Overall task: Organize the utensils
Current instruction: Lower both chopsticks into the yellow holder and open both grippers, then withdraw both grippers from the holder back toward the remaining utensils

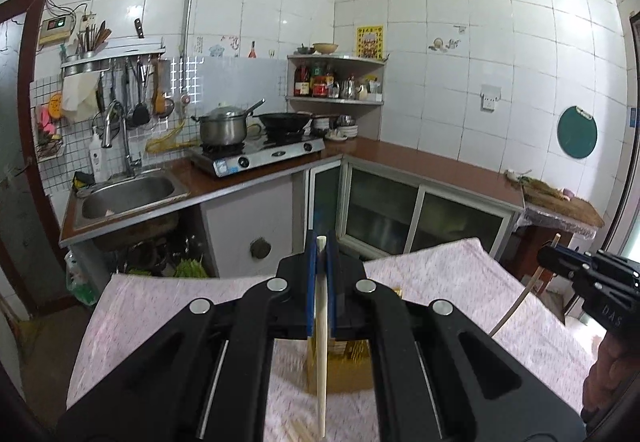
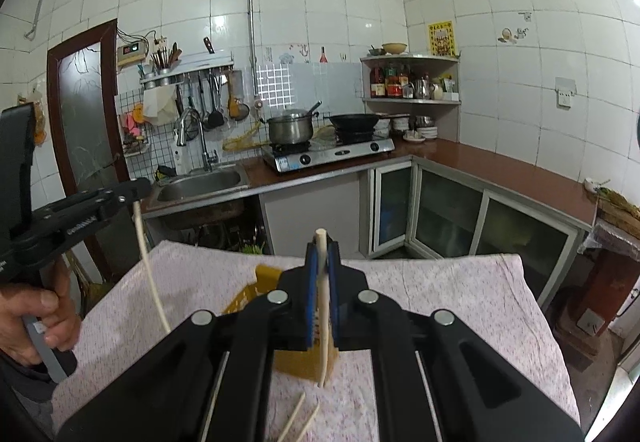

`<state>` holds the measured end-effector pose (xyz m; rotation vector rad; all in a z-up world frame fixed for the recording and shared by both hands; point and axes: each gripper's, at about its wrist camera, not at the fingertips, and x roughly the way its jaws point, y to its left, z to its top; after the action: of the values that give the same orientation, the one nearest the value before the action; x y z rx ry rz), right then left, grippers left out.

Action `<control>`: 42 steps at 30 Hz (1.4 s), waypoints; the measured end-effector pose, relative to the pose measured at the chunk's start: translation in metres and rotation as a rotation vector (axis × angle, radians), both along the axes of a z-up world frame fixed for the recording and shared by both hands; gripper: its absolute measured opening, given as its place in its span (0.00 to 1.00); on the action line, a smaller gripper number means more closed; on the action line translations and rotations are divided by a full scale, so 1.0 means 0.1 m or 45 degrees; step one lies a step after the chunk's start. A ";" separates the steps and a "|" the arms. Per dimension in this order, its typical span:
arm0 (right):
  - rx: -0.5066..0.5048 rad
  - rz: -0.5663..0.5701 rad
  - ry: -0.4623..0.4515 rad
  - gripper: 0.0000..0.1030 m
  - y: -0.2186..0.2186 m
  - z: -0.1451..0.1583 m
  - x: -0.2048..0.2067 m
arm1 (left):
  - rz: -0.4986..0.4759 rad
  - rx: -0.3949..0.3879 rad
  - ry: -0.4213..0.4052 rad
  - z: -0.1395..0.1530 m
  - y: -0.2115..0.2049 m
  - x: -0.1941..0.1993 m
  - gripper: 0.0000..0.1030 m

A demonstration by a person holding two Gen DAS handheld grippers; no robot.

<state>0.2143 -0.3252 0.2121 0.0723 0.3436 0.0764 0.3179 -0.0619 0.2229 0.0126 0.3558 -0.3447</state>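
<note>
My left gripper [image 1: 321, 247] is shut on a pale chopstick [image 1: 322, 382], which hangs down between the blue pads over a yellow utensil holder [image 1: 346, 378] on the pink cloth-covered table [image 1: 160, 314]. At the right edge of that view, my right gripper [image 1: 550, 256] pinches a second chopstick [image 1: 516, 306]. In the right wrist view, the right gripper [image 2: 322, 244] is shut on its chopstick [image 2: 324, 358] above the yellow holder [image 2: 264, 282]. The left gripper [image 2: 138, 190], held by a hand [image 2: 40, 318], carries its chopstick [image 2: 148, 270]. Loose chopsticks [image 2: 296, 418] lie on the cloth.
Beyond the table runs an L-shaped kitchen counter [image 1: 420, 158] with a steel sink [image 1: 128, 196], a gas stove [image 1: 260, 156] bearing a pot and a wok, and a corner shelf [image 1: 336, 82] of bottles. Glass-door cabinets [image 1: 400, 214] stand below.
</note>
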 end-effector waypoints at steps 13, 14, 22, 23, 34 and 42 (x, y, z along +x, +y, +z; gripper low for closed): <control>-0.015 0.037 0.014 0.06 0.14 -0.01 0.66 | -0.033 -0.047 -0.024 -0.04 -0.32 0.69 0.03; -0.014 0.041 0.023 0.06 0.15 -0.04 0.71 | -0.033 -0.046 -0.020 -0.07 -0.34 0.74 0.03; -0.009 0.067 0.096 0.06 0.20 -0.26 0.92 | -0.005 -0.013 0.044 -0.34 -0.38 1.03 0.03; -0.010 0.062 0.106 0.07 0.21 -0.28 0.94 | 0.000 0.002 0.065 -0.39 -0.38 1.06 0.04; 0.022 -0.060 0.020 0.35 0.00 -0.17 0.64 | 0.100 -0.012 0.076 -0.45 0.02 0.88 0.33; 0.056 -0.183 0.158 0.35 -0.47 -0.69 0.15 | 0.227 0.026 0.155 -0.90 0.63 0.28 0.36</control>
<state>0.2291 -0.3725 0.1428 0.1452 0.4598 -0.0634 0.3456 0.0013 0.1329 -0.0200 0.4779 -0.1655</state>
